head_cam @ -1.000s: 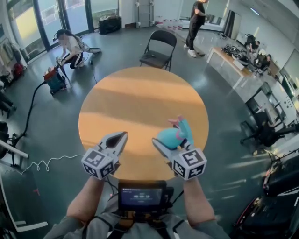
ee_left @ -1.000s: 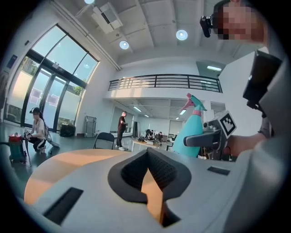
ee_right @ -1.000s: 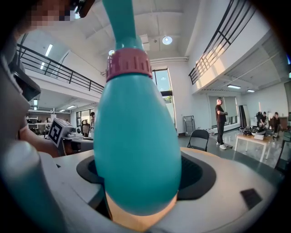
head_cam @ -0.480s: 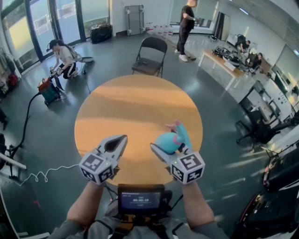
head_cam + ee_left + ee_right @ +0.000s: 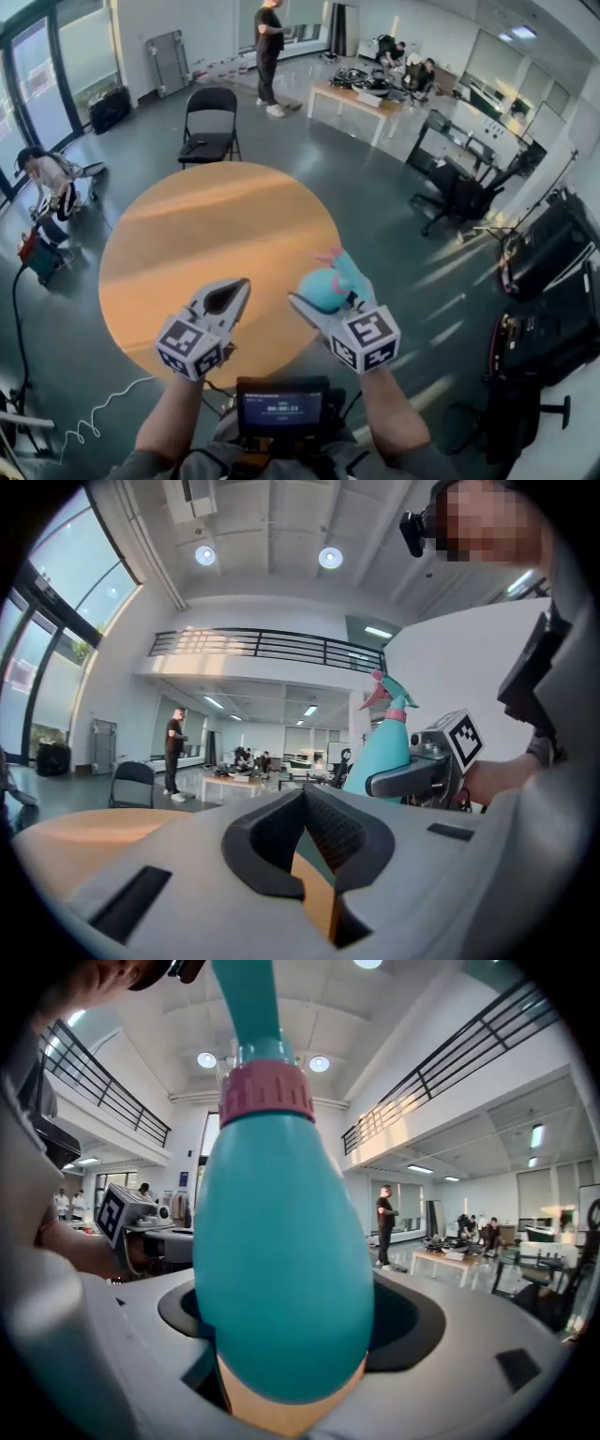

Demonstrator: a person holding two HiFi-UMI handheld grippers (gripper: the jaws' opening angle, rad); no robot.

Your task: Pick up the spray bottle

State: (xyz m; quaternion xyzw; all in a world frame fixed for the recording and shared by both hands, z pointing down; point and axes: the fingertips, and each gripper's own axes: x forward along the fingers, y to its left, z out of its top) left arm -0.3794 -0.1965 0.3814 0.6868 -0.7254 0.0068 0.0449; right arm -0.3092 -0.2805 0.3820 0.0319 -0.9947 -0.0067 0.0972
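Teal spray bottle [image 5: 281, 1241], pink collar, stands upright between the jaws of the right gripper [image 5: 323, 294], which clamp its body. In the head view it sits at lower centre, past the right edge of the round wooden table [image 5: 169, 244] and apparently clear of the top. Left gripper [image 5: 239, 289] is closed on nothing, just beside. Pick-up judged achieved; nothing evidently remains.

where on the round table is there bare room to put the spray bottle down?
The whole table top is bare, from the far edge by the folding chair to the near edge. Only crowding: the near edge, where the shut left claw hovers and the right claw holds the spray bottle by the near-right rim.
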